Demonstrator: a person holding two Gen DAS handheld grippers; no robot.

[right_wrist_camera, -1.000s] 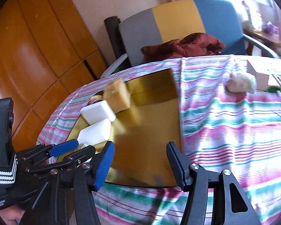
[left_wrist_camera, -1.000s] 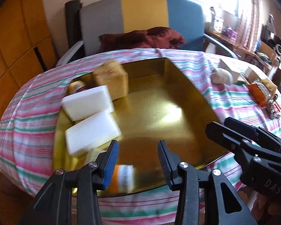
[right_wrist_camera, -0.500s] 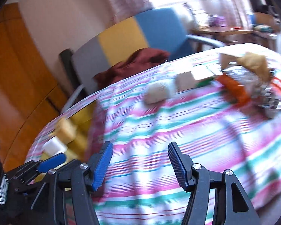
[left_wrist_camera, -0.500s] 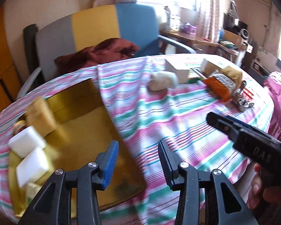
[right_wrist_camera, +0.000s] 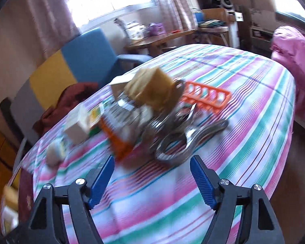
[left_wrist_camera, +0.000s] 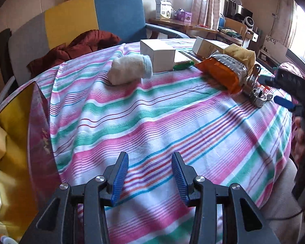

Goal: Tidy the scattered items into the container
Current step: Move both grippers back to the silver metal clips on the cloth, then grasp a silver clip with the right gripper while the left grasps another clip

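Your left gripper (left_wrist_camera: 150,178) hovers over the striped worktop (left_wrist_camera: 172,122) at lower centre, jaws parted and empty. Your right gripper (right_wrist_camera: 152,180) has its jaws spread wide, empty, just below the blurred metal clips (right_wrist_camera: 179,140) at mid-frame. The gold container (left_wrist_camera: 14,142) sits at the left edge, sponges inside. The rolled sock (left_wrist_camera: 130,69) and orange packet (left_wrist_camera: 221,71) lie along the upper worktop.

Little can be read. At the far right of the left wrist view, the black body of the right gripper (left_wrist_camera: 290,85) carries pale letters that look like "DAS". Print on the orange packet (left_wrist_camera: 223,71) is too small to read.
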